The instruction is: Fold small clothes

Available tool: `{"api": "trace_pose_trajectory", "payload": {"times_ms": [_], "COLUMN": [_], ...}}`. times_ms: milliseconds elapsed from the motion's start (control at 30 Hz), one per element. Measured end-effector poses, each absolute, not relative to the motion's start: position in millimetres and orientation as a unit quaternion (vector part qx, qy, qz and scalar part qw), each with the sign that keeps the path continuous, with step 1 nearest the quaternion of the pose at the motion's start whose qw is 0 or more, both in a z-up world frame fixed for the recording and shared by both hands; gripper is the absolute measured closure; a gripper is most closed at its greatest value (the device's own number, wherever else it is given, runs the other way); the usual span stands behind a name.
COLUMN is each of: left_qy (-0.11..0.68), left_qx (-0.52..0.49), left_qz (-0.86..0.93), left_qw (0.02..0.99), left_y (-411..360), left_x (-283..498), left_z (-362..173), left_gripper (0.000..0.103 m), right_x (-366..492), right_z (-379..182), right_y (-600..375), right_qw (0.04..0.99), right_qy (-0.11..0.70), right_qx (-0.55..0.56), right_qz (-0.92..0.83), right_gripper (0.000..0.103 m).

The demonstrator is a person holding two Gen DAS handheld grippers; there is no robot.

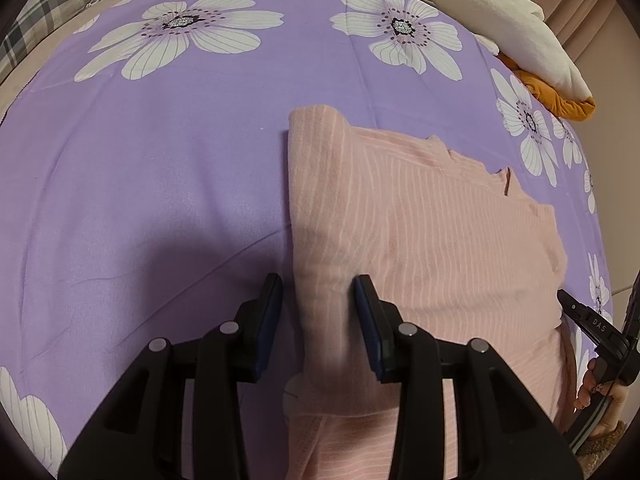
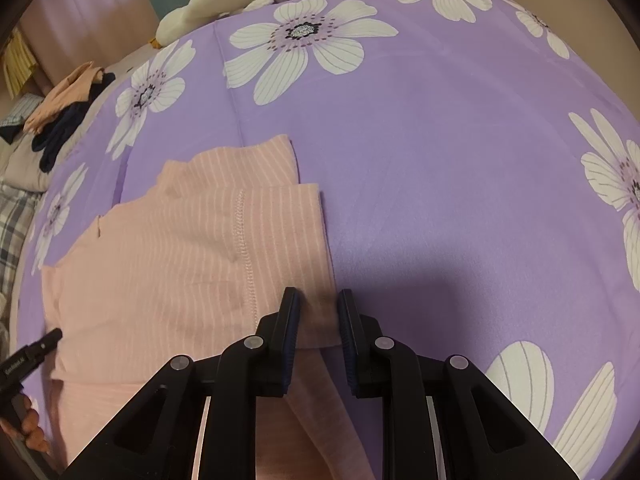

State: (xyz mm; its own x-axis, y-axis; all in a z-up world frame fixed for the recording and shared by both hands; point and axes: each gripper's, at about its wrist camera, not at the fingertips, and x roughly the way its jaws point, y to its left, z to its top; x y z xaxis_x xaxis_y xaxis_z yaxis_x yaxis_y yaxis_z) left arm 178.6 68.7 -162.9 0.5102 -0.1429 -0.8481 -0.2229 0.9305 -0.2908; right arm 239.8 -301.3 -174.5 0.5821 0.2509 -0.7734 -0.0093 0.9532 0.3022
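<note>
A pink striped garment lies flat on the purple flowered bedspread, filling the lower right of the left wrist frame and the lower left of the right wrist frame. Both long side edges appear already turned inward over the body, so the piece reads as a narrow panel, with a seam line running down the folded flap in the right wrist view.

The left claw stands parted at moderate width, its jaws straddling the folded left edge of the garment near the bottom centre of its frame; the cloth sits between the pads, but they are not pressed onto it. The right claw is likewise parted, a little narrower, with the right folded edge lying between its jaws and no grip taken. Whether either fingertip touches the cloth cannot be told.

The step in hand looks like the change from side folds to the lengthwise fold. The next move probably calls for both claws to close on the near corners, pinching all layers together, then carrying that end toward the far end evenly so the flaps do not slip open.

A pile of other clothes waits at the left of the right wrist frame.
</note>
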Motion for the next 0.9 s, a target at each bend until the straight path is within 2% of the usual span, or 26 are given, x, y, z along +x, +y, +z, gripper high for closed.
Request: {"api": "trace_pose_trajectory", "payload": {"times_ms": [533,667,700,733,800,867,900], "left_qy": [0.49,0.504,0.51,0.515,0.523,0.52,0.516], "left_qx": [-0.208,-0.201,-0.202,-0.202,-0.191,-0.174,-0.169], "left_qz": [0.019,0.011,0.01,0.008,0.009,0.01,0.009], "left_qw": [0.847,0.84,0.836,0.833,0.831,0.836,0.839], "left_y": [72,68,66,65,61,56,55], "left_x": [176,163,158,153,138,120,112], "left_z": [-162,-156,-154,-152,-147,-139,-136], "left_gripper": [0.064,0.057,0.051,0.045,0.042,0.039,0.034], "right_x": [242,243,244,244,239,228,220], "right_z": [-176,-176,-176,-174,-169,-163,-159], "right_y": [-303,-307,-310,-313,-316,-317,-318], "right_qw": [0.878,0.878,0.875,0.872,0.87,0.875,0.877], "right_qy": [0.451,0.45,0.451,0.454,0.459,0.455,0.452], "right_qx": [0.141,0.14,0.148,0.156,0.154,0.146,0.142], "right_qz": [0.075,0.091,0.097,0.099,0.094,0.08,0.074], "right_gripper": [0.082,0.082,0.082,0.08,0.067,0.045,0.043]}}
